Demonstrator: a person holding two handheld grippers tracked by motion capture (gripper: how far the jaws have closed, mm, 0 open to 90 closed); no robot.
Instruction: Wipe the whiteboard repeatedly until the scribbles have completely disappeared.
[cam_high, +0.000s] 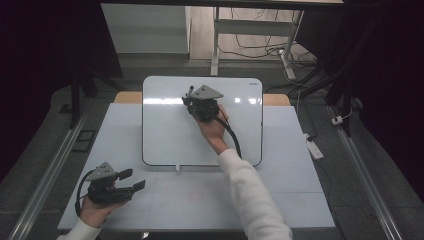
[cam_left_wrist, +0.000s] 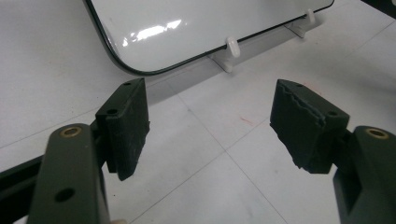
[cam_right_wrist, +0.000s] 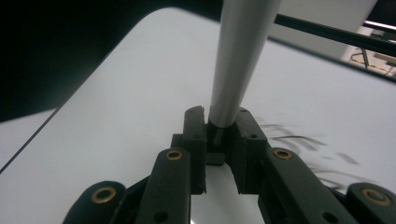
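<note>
The right hand-held gripper (cam_high: 196, 102) sits over the upper middle of the high view, its jaws pinching a marker (cam_right_wrist: 240, 60) near one end. The marker's grey barrel rises to the top centre of the right gripper view, above the whiteboard (cam_high: 165, 135), which stands propped on the counter (cam_high: 280, 195). Faint dark strokes show on the board at the right of that view. The marker looks light, stiff and smooth, so it may slip or pivot; a grip nearer mid-barrel would likely steady it. The left hand-held gripper (cam_high: 131, 180) rests at lower left, spread and empty
</note>
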